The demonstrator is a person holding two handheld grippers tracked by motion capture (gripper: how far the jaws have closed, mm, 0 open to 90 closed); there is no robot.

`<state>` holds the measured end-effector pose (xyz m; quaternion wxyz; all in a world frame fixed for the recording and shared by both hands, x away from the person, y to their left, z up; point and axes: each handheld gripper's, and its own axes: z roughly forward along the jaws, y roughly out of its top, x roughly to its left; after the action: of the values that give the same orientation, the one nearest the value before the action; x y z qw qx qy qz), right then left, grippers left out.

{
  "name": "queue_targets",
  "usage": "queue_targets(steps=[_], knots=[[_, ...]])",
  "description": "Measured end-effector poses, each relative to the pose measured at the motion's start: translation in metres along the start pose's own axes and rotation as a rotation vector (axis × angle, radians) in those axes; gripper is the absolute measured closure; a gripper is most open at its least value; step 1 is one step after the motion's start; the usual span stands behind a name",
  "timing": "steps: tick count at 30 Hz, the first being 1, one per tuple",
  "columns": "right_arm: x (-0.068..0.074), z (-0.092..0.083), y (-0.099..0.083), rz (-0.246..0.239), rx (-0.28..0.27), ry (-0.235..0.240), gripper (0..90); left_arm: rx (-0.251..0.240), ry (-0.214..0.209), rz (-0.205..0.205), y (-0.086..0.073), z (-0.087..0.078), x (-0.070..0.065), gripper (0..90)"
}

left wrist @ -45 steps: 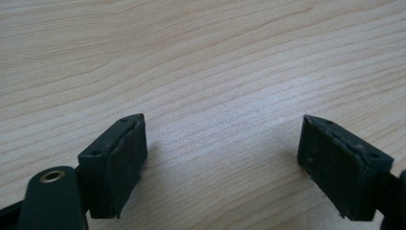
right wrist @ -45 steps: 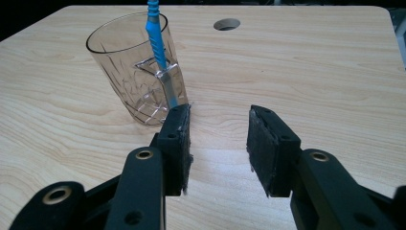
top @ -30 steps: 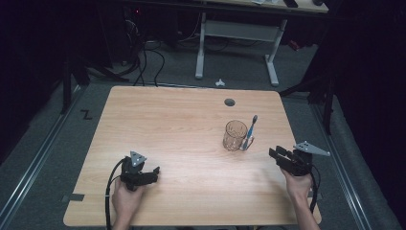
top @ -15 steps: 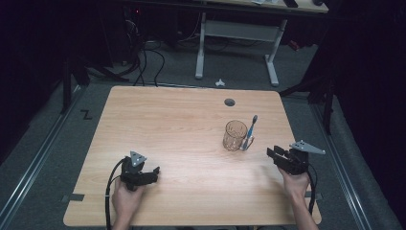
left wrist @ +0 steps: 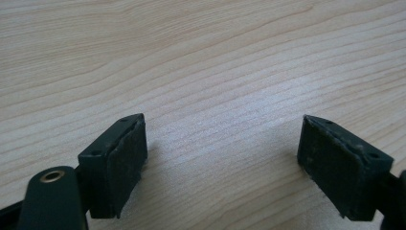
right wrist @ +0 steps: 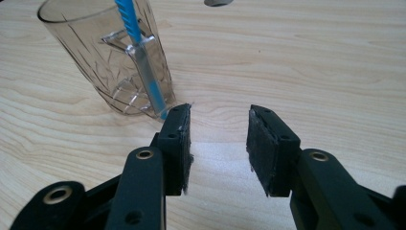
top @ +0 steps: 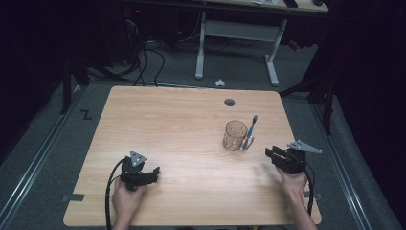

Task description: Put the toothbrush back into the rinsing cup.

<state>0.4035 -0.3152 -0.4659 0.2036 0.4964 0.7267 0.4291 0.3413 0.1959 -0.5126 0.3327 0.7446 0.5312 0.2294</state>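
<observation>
My right tool [right wrist: 218, 143] is released, empty, right by the glass [right wrist: 107, 57]. The toothbrush [right wrist: 139, 52] just leans there; one clumsy nudge topples both across the tabletop [right wrist: 311, 62].

A wooden table [top: 182, 120] with a round grommet hole [top: 230, 102]

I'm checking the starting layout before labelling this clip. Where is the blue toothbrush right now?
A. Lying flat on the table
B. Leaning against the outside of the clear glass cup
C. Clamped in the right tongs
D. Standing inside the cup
B: the blue toothbrush stands tilted with its lower end on the table, resting against the outer wall of the clear glass cup, while the right tongs hold nothing.
</observation>
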Motion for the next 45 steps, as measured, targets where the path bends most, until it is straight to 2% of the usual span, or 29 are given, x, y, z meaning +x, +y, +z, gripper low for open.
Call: queue_targets(steps=[9, 25, 33, 45], knots=[[-0.005, 0.003, -0.009, 0.023, 0.013, -0.008, 60.7, 0.0, 0.0, 0.0, 0.0, 0.0, 0.0, 18.0], [-0.003, 0.019, -0.013, 0.003, 0.061, -0.017, 60.8, 0.0, 0.0, 0.0, 0.0, 0.0, 0.0, 18.0], [-0.003, 0.026, -0.016, 0.008, 0.08, -0.03, 60.4, 0.0, 0.0, 0.0, 0.0, 0.0, 0.0, 18.0], [-0.001, 0.035, -0.019, -0.02, 0.115, -0.052, 59.0, 0.0, 0.0, 0.0, 0.0, 0.0, 0.0, 18.0]])
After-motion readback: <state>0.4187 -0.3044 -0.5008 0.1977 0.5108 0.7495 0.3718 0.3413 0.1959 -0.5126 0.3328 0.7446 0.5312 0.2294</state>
